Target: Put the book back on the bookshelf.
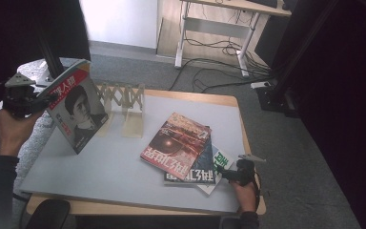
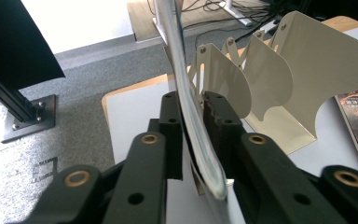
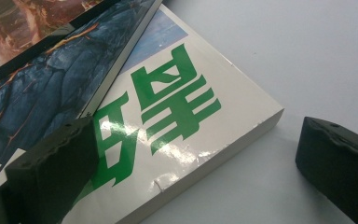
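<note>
My left gripper (image 1: 45, 99) is at the table's left edge, shut on the spine edge of a magazine with a portrait cover (image 1: 76, 112), which it holds upright and tilted above the grey tabletop (image 1: 114, 167). In the left gripper view the magazine's edge (image 2: 186, 93) runs between the closed jaws of that gripper (image 2: 193, 112). A beige folding book rack (image 1: 124, 102) (image 2: 279, 74) stands just behind it. My right gripper (image 1: 225, 174) (image 3: 193, 140) is open at the corner of a white magazine with green characters (image 1: 219, 164) (image 3: 177, 102), the lowest of a stack.
On the white magazine lie a dark blue one (image 1: 195, 167) (image 3: 51, 88) and a red one (image 1: 176, 143) on top. Floor cables (image 1: 214, 62) and a desk frame (image 1: 186, 33) are beyond the table. A black frame post (image 2: 14, 102) stands left of it.
</note>
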`<move>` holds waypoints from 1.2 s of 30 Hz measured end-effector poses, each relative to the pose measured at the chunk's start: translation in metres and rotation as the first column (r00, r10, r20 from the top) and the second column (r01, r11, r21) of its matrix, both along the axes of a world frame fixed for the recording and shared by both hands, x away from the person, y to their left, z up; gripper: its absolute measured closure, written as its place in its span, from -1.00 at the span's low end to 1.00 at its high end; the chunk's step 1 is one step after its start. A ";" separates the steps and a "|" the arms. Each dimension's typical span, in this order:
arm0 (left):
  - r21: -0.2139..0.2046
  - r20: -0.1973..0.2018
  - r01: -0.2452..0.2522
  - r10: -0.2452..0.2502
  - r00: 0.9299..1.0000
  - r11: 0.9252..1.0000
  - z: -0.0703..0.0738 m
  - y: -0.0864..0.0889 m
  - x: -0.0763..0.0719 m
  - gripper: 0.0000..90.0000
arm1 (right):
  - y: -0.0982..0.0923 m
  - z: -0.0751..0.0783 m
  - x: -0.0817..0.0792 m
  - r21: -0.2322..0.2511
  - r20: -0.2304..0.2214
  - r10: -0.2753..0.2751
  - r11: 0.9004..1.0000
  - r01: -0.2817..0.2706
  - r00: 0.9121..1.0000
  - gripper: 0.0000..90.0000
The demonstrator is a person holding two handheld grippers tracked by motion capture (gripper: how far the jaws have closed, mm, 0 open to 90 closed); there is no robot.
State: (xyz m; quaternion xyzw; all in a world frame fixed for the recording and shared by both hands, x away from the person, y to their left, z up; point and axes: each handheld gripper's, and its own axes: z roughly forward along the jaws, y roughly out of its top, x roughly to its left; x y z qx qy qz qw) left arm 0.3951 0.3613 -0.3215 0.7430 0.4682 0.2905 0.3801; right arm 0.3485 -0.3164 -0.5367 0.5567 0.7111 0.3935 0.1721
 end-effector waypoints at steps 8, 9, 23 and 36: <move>-0.016 -0.035 -0.028 0.028 0.999 0.999 0.003 -0.006 0.012 0.82 | 0.000 0.000 0.000 0.000 0.000 0.000 1.000 0.000 1.000 -1.00; -0.030 -0.038 -0.032 0.031 0.999 0.999 0.004 -0.006 0.013 0.86 | 0.000 0.000 0.000 0.001 0.000 0.000 1.000 0.000 1.000 -1.00; -0.079 0.073 -0.066 0.072 0.995 0.995 0.020 -0.012 0.015 0.94 | 0.000 0.000 0.000 0.002 -0.001 -0.002 1.000 0.002 1.000 -1.00; -0.056 0.086 -0.050 0.054 0.995 0.997 0.016 -0.010 0.013 0.93 | 0.000 0.000 0.000 0.000 -0.002 -0.002 1.000 0.002 1.000 -1.00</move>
